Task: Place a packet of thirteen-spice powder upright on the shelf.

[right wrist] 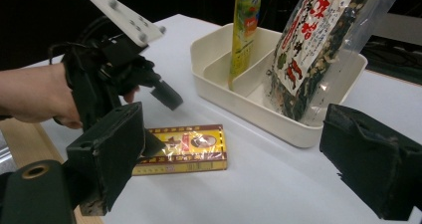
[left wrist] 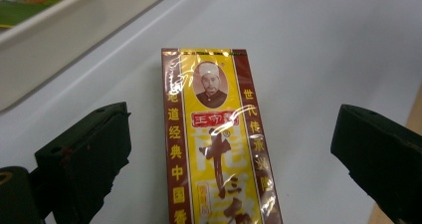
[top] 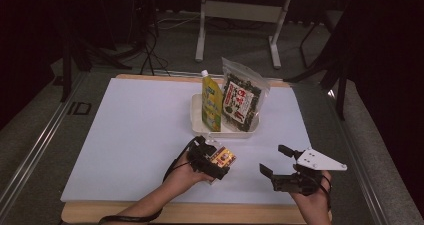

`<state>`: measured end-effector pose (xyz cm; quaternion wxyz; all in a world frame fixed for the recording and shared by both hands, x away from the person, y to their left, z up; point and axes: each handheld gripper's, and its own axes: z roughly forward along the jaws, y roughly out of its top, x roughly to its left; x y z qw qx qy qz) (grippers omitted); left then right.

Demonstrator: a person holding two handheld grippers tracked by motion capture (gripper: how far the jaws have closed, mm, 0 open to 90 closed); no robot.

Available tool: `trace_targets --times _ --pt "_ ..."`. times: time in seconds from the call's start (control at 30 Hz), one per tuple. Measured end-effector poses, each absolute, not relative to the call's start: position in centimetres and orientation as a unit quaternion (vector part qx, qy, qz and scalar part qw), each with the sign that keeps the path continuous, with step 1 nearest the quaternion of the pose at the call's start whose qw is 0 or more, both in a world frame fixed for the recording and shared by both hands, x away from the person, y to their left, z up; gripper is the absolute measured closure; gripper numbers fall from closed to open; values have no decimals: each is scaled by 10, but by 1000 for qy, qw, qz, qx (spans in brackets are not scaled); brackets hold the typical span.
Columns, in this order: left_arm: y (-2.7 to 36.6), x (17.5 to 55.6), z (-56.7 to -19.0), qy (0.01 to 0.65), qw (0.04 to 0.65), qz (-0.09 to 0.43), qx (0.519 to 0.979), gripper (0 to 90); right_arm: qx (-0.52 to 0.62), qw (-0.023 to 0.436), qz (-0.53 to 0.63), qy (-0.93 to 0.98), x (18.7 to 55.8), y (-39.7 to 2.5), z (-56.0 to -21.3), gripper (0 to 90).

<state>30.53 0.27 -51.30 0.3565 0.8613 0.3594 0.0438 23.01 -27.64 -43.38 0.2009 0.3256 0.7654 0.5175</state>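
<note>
You have one yellow-and-red box [top: 223, 158] lying flat on the white table [top: 135, 130], near its front edge and just short of the tray. Your left gripper [top: 212, 157] hangs over the box, jaws apart on either side of it, not touching. Your right gripper [top: 276, 161] stands well apart to the right, jaws spread and empty. One cream tray [top: 225, 131] with two compartments holds two items: one yellow pouch [top: 211, 101] and one seaweed bag [top: 241, 101], both upright.
</note>
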Motion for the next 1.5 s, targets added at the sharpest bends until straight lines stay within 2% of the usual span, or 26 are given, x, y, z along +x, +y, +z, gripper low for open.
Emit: trace_targets --times 0.33,0.47,0.63,0.77,1.17,1.5 --pt "-19 311 -529 355 296 60 884 65 330 200 517 764 231 -280 -434 105" --pt "-21 313 -533 359 285 61 887 145 334 196 518 763 231 -281 -435 105" --pt "-24 314 -536 357 276 69 889 193 333 194 516 765 232 -281 -435 106" --pt "-24 317 -535 360 276 72 888 280 335 194 514 766 232 -279 -436 106" --pt "-24 315 -533 348 272 71 894 315 340 192 512 765 233 -280 -436 106" --pt "-10 301 -523 326 317 55 889 320 339 201 513 763 232 -281 -434 106"
